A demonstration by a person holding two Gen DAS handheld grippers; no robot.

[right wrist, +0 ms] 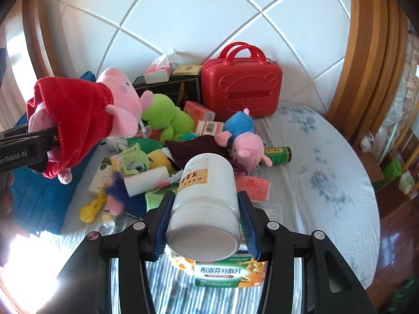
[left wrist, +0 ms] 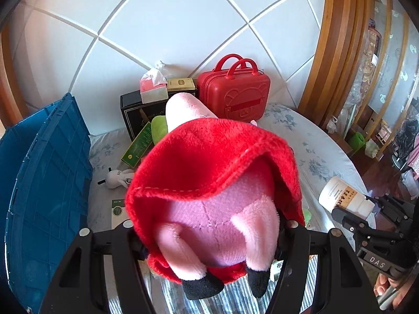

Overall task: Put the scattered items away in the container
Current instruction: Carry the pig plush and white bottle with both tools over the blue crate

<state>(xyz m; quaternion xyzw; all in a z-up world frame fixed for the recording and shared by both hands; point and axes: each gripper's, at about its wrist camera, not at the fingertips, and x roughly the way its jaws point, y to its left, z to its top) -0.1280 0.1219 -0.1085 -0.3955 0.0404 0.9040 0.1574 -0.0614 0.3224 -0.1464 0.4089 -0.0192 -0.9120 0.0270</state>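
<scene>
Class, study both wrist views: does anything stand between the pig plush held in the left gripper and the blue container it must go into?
Nothing visible does. The left gripper holds the pig plush in the air, and the blue container lies open immediately to its left. The clutter sits on the bed, to the other side.

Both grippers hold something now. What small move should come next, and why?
Probably carry the left gripper toward the blue crate beside it. It grips the pig plush in a red dress clear of the bed, the right gripper holds the white bottle, and clutter remains.
</scene>
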